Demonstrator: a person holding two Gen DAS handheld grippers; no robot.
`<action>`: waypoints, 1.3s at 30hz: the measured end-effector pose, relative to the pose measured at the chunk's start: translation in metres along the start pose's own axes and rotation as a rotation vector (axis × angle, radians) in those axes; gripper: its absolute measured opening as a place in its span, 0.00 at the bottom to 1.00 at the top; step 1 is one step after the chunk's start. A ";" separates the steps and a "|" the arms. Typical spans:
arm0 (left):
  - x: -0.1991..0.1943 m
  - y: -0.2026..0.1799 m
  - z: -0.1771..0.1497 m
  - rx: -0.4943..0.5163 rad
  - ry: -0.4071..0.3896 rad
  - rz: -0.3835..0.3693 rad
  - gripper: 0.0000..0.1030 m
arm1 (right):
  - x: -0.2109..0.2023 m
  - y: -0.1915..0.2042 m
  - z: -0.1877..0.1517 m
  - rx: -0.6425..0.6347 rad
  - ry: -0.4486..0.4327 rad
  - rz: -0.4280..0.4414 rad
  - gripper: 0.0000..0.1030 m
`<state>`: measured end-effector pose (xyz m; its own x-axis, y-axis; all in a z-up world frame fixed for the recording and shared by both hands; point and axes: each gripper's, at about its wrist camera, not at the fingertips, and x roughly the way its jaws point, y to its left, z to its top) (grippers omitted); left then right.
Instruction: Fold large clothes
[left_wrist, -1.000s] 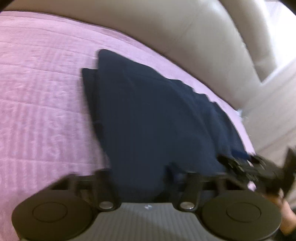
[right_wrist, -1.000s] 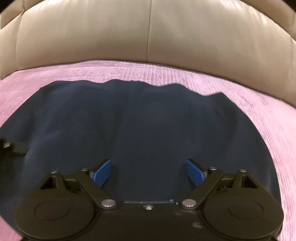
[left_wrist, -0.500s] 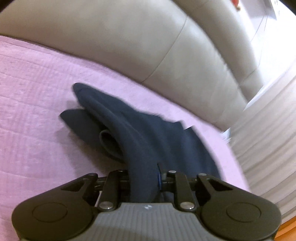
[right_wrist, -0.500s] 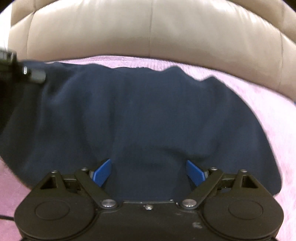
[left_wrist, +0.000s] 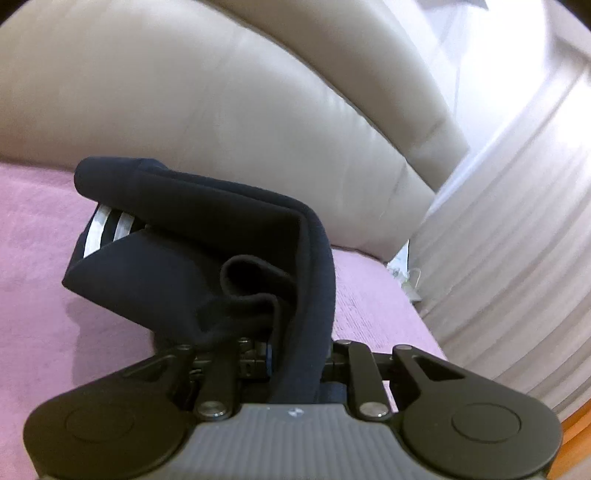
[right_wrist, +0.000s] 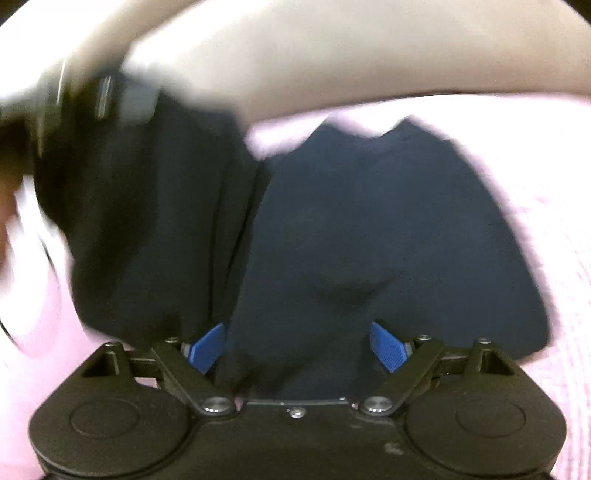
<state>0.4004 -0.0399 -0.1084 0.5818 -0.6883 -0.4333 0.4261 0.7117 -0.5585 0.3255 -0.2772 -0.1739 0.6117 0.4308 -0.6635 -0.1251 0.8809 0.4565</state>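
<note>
Navy garment lies on pink bedspread in front of beige padded headboard — one edge lifted & doubled over, white stripes showing underneath. Left gripper is clamped on a bunched fold of the fabric. Right gripper sits over the cloth w/ blue pads spread wide, nothing pinched btwn them. Right-wrist view is motion-blurred — left gripper appears top left.

Garment: dark navy, with white stripes left of the fingers. Bed cover: pink, finely ribbed. Headboard: beige. Right gripper fingers: blue pads on black linkage.
</note>
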 end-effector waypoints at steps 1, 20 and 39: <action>0.011 -0.009 -0.001 0.004 0.007 0.005 0.20 | -0.013 -0.025 0.017 0.077 -0.028 0.059 0.99; 0.165 -0.138 -0.083 0.300 0.141 0.171 0.56 | 0.061 -0.126 0.156 0.104 0.100 0.525 1.00; 0.168 -0.161 -0.090 0.295 0.179 0.144 0.61 | 0.082 -0.112 0.173 0.106 0.170 0.377 0.14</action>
<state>0.3672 -0.2832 -0.1547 0.5308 -0.5733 -0.6241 0.5453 0.7948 -0.2663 0.5251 -0.3747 -0.1768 0.4001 0.7530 -0.5223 -0.2289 0.6340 0.7387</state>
